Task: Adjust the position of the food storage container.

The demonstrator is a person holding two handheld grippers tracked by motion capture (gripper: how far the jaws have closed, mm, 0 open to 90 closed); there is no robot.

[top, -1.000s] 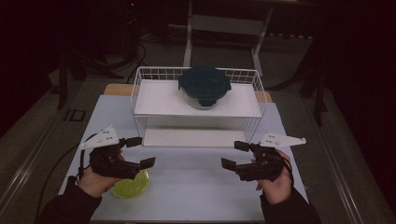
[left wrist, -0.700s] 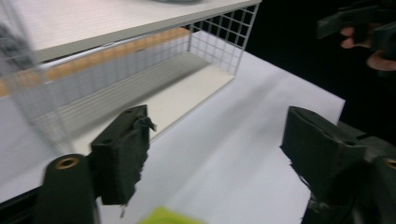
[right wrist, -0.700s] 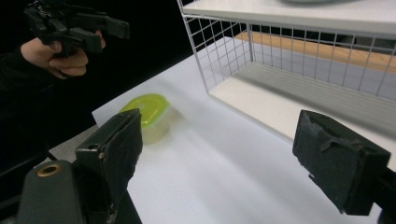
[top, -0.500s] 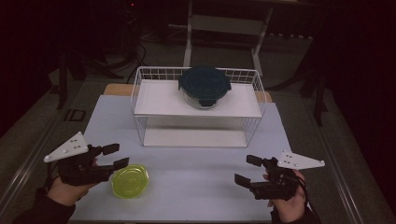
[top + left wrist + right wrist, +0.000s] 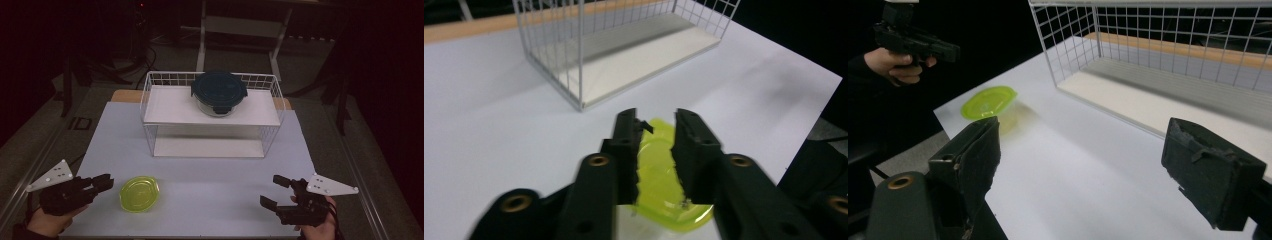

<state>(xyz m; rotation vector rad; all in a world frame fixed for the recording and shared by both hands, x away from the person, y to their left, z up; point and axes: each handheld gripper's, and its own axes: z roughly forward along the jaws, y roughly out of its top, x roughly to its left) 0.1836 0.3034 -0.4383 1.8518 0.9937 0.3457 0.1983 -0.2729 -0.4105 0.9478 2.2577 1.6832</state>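
The left tool (image 5: 102, 182), its jaws just narrowing with nothing between them, points at the round yellow-green plastic container (image 5: 139, 193) just ahead; the right tool (image 5: 275, 192) gapes empty.

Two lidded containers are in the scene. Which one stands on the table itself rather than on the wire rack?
The small yellow-green container. It sits on the white table near the left gripper, while the dark-lidded container rests on top of the wire rack.

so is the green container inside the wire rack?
No, the green container sits on the table in front of the wire rack, near the left gripper.
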